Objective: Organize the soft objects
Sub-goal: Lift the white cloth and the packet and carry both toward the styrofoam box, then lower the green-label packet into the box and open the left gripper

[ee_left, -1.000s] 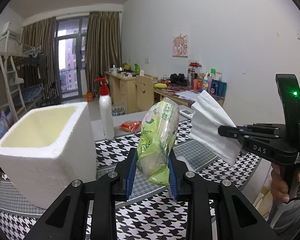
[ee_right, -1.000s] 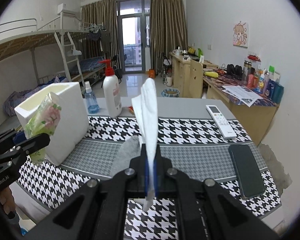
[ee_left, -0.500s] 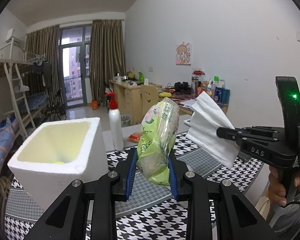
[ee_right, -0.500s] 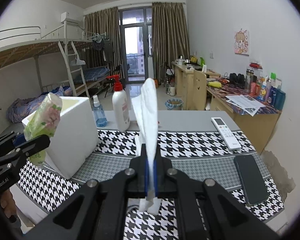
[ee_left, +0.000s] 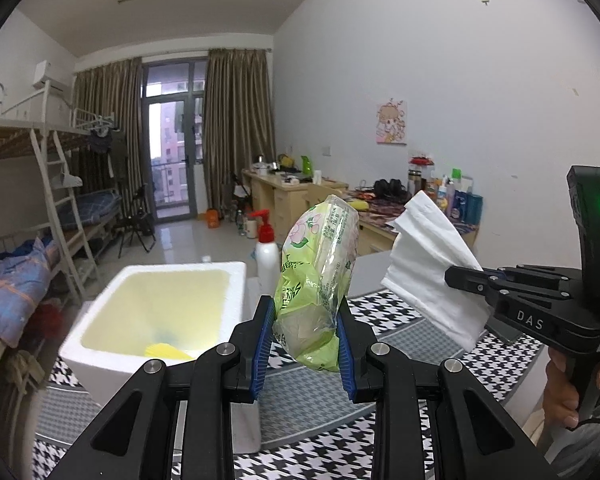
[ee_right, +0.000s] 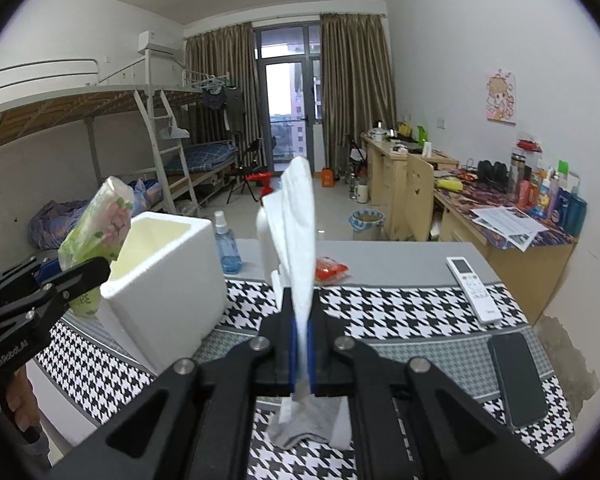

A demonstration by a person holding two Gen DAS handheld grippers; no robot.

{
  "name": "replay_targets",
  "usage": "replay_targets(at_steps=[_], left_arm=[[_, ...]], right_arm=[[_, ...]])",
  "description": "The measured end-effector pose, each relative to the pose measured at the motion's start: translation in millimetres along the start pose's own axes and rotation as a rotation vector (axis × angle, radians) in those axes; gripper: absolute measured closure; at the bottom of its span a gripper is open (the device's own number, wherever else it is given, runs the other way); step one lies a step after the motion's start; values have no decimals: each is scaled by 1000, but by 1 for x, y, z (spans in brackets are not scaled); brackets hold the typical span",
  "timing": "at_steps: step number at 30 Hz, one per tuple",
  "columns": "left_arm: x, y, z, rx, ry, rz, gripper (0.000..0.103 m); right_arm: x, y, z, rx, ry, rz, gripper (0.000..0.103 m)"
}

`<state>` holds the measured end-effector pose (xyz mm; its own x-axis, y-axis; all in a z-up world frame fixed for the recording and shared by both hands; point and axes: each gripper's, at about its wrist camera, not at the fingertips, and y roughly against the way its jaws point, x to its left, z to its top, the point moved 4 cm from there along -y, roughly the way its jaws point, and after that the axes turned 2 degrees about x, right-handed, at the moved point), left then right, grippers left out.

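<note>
Remote (ee_right: 474, 288) and phone (ee_right: 516, 378) apart on houndstooth table (ee_right: 400, 312).

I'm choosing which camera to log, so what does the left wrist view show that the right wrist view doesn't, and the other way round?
Only the left wrist view looks down into the foam box, where a yellow item lies at the bottom. Only the right wrist view shows the grey sock, the remote, the phone and the blue spray bottle. Both show the green tissue pack in the left gripper and the white tissue in the right gripper.
</note>
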<state>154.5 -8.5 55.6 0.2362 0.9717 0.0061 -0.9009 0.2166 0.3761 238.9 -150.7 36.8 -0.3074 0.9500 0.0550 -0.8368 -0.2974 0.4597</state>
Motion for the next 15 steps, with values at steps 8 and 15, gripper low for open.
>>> replay_targets(at_steps=[8, 15], left_arm=[[8, 1, 11, -20, 1, 32, 73], [16, -2, 19, -14, 12, 70, 73]], right_arm=[[13, -5, 11, -12, 24, 37, 97], [13, -9, 20, -9, 22, 74, 97]])
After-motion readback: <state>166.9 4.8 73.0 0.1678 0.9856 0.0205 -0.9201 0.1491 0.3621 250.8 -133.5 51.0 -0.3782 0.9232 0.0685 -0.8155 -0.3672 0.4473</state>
